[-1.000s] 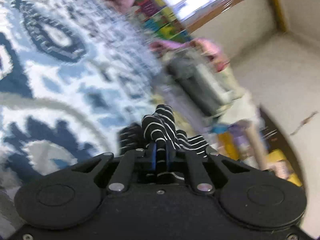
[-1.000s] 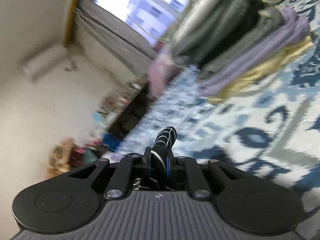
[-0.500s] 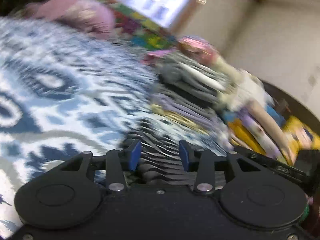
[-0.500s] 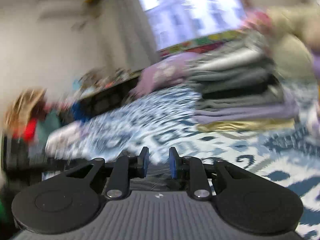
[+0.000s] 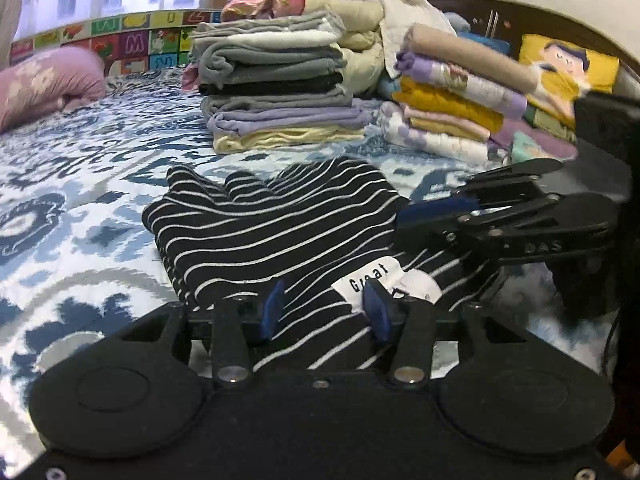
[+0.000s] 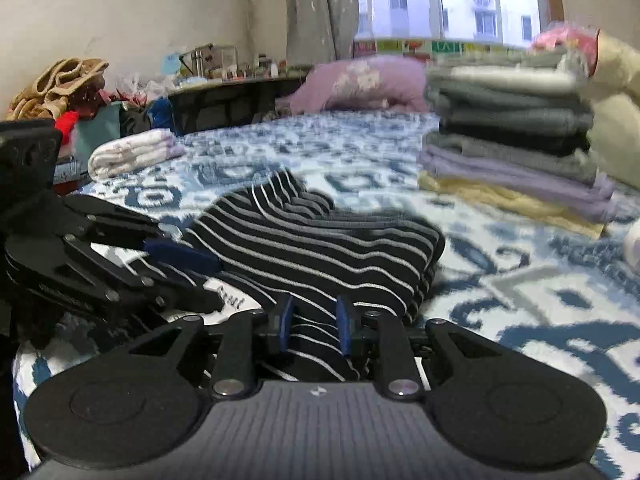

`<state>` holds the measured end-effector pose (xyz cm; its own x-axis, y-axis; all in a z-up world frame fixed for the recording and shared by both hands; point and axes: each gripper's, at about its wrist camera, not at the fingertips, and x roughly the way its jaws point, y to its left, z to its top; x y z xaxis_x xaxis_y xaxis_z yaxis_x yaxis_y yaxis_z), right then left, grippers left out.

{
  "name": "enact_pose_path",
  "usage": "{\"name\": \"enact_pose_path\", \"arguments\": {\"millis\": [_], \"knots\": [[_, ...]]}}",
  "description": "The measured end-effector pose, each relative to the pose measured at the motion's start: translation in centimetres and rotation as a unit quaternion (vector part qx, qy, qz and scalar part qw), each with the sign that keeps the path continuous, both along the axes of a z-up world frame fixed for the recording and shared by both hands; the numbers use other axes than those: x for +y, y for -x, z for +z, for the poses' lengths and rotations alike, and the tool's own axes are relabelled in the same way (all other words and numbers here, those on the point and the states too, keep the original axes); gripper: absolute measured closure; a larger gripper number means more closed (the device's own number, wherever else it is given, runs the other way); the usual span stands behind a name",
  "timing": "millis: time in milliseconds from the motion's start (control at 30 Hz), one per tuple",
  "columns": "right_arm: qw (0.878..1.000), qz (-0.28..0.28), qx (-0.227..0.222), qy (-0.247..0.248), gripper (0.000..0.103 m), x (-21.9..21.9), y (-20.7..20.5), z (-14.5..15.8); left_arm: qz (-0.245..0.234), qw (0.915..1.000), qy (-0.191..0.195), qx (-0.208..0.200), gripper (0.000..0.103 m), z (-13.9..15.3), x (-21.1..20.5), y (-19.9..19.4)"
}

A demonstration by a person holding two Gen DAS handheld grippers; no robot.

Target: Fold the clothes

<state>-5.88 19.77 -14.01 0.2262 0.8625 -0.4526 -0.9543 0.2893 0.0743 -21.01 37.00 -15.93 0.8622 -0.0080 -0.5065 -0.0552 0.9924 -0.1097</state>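
A black garment with thin white stripes (image 5: 272,232) lies folded on the blue and white patterned bed cover (image 5: 72,184). A white label reading "Great" (image 5: 370,280) shows at its near edge. My left gripper (image 5: 324,312) is open just over the near edge of the garment. My right gripper (image 6: 314,320) is open too, its jaws a narrower gap apart, low over the garment's near edge (image 6: 320,240). Each gripper shows in the other's view: the right one (image 5: 436,212) at the right, the left one (image 6: 180,252) at the left.
A stack of folded grey, black, lilac and yellow clothes (image 5: 276,80) stands behind the garment. A second folded stack (image 5: 452,108) lies to its right by a dark headboard (image 5: 560,28). A pink pillow (image 5: 48,80) and a rolled white cloth (image 6: 128,152) lie farther off.
Both grippers held the striped garment up a second ago. They swung down, laid it on the bed and opened. The garment now lies flat in front of them.
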Motion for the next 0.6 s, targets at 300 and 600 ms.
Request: {"name": "enact_pose_path", "arguments": {"millis": [300,600], "knots": [[1.000,0.006,-0.010,0.026,0.073,0.2,0.9,-0.9,0.021,0.9993,-0.004,0.031,0.056,0.9,0.0,0.8],[0.996,-0.010,-0.075,-0.038,0.071,1.2,-0.9,2.2,0.083,0.9942,-0.004,-0.069,0.059,3.1,3.2,-0.4]]}}
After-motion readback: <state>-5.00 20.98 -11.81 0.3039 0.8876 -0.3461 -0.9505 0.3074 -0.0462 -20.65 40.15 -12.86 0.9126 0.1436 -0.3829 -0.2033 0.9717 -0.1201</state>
